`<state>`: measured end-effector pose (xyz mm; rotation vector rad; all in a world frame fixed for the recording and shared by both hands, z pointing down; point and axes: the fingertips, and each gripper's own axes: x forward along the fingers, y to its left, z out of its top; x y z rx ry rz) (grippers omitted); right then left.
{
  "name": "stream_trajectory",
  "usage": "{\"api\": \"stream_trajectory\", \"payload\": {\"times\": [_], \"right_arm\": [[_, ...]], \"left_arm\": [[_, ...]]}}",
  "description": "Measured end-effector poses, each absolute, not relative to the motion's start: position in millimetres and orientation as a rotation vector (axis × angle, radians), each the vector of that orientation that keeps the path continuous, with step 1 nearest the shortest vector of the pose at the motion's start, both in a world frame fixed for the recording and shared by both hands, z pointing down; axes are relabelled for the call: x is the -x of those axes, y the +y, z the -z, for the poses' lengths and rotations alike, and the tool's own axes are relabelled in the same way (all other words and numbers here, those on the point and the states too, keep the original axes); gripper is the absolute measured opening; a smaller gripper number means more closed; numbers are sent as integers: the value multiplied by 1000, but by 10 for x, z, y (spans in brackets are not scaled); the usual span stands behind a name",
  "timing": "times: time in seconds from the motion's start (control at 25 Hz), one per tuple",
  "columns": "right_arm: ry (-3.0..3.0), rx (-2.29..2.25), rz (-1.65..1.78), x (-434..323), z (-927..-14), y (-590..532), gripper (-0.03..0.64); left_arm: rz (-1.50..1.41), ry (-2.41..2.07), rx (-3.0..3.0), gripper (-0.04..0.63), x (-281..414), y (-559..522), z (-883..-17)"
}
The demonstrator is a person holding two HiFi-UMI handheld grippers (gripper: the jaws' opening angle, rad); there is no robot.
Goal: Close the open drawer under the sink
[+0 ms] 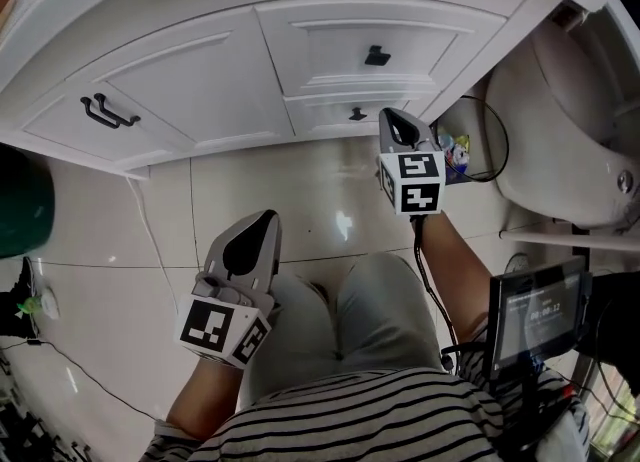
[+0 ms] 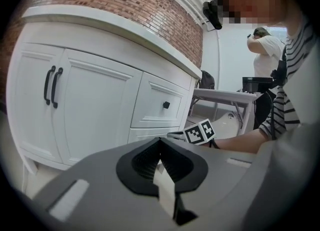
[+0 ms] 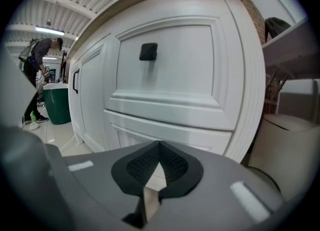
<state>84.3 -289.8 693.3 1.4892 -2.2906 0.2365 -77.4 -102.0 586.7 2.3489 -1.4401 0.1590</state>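
The white sink cabinet [image 1: 200, 80] has an upper drawer [image 1: 400, 40] with a black knob [image 1: 377, 55] and a lower drawer [image 1: 335, 115] with a small knob [image 1: 357, 113]. My right gripper [image 1: 390, 115] is shut and empty, its tip just in front of the lower drawer's right end. In the right gripper view, the right gripper [image 3: 159, 145] points at the lower drawer [image 3: 165, 130], under the upper knob [image 3: 148, 51]; I cannot tell how far that drawer stands out. My left gripper [image 1: 266, 220] is shut and empty over my lap, well back from the cabinet, and shows again [image 2: 160, 141] in its own view.
Two cabinet doors with black handles [image 1: 108, 110] are at the left. A white toilet [image 1: 570, 120] stands at the right, with a small wire-rimmed bin [image 1: 465, 155] beside it. A green bin [image 1: 20, 210] and a floor cable [image 1: 150, 240] are at the left. A screen [image 1: 535, 315] sits by my right knee.
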Motion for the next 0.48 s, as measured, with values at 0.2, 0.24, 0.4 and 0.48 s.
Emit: {"api": "stream_trajectory", "payload": {"times": [0.2,0.24,0.4,0.48], "right_arm": [[-2234,-1466,-351,-990,-6528,-2558,2],[-2228,-1455,-360,-985,-6387,-2477,2],[-2243,-1435,-413,-904,-5708,-2194,2],[-2267,-1428,-452,-858,-5299,-2069,2]], "left_arm": [[-191,-1371,-2282,15,700,-957,-5454],[-194,-1363,-2274,15,689,-932,-5331],[-219,-1352,-2266,15,668,-821,-4810],[-217,-1352,-2254,15,670,-775,-4574]]}}
